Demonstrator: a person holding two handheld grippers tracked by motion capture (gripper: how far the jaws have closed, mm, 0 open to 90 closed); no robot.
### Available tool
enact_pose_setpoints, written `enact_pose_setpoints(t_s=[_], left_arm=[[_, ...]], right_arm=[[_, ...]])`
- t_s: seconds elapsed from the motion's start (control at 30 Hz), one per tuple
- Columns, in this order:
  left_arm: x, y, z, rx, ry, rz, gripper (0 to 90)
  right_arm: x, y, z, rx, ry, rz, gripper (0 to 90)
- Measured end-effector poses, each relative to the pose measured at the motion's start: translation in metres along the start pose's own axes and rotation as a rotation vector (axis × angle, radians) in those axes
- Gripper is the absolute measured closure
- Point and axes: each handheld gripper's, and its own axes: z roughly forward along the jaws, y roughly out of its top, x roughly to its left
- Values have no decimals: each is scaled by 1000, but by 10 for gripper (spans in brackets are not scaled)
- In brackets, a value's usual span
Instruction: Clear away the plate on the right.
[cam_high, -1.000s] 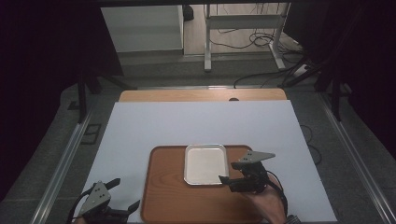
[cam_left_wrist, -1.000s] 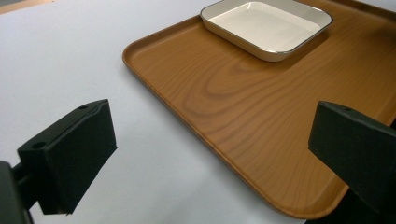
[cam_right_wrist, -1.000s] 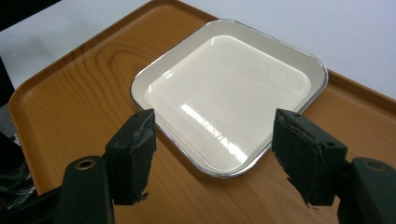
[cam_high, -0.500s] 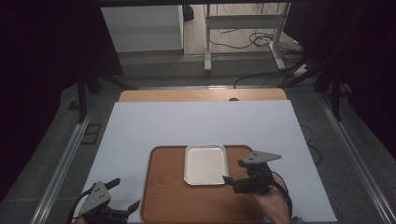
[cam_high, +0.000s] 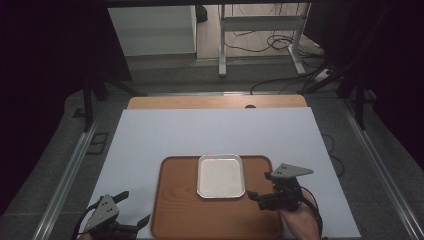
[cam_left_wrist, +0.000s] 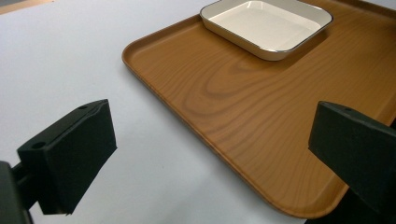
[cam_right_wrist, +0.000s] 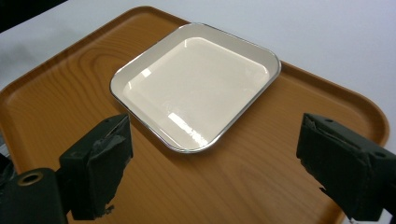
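Note:
A white square dish (cam_high: 221, 176) with a thin metal-coloured rim lies at the far middle of a brown wooden tray (cam_high: 175, 220). My right gripper (cam_high: 255, 199) hovers over the tray's right part, just right of the dish and pointing at it. Its jaws have just been opening and now stand wide with nothing between the pads. In the right gripper view the dish (cam_right_wrist: 196, 88) lies just ahead of the right gripper (cam_right_wrist: 215, 168). My left gripper (cam_high: 134, 207) rests open at the tray's near left corner. In the left gripper view the left gripper (cam_left_wrist: 215, 154) straddles the tray's edge (cam_left_wrist: 243, 107).
The tray lies on a white sheet (cam_high: 215, 130) that covers the table, with a strip of bare wood (cam_high: 215, 102) at the far edge. Metal rails (cam_high: 70, 175) run along both sides. Table legs and cables (cam_high: 270, 45) lie on the floor beyond.
My right gripper has opened its jaws and drawn slightly back from the dish's right edge. The dish, the tray and the left gripper have stayed where they were.

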Motion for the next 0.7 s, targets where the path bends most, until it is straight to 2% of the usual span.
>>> enact_pose_setpoints(t_s=[0.27,0.47,0.7], left_arm=[[0,0,0,-1,0,1,4],[0,0,0,-4,2,-5,4],[0,0,0,-4,1,-6,3]], right_arm=[[-2,-2,-8,-16,-5,3,76],[-4,-4,-14,-28,-13,-11,40],[-3,-8,-19,-36,-43,-39,0]])
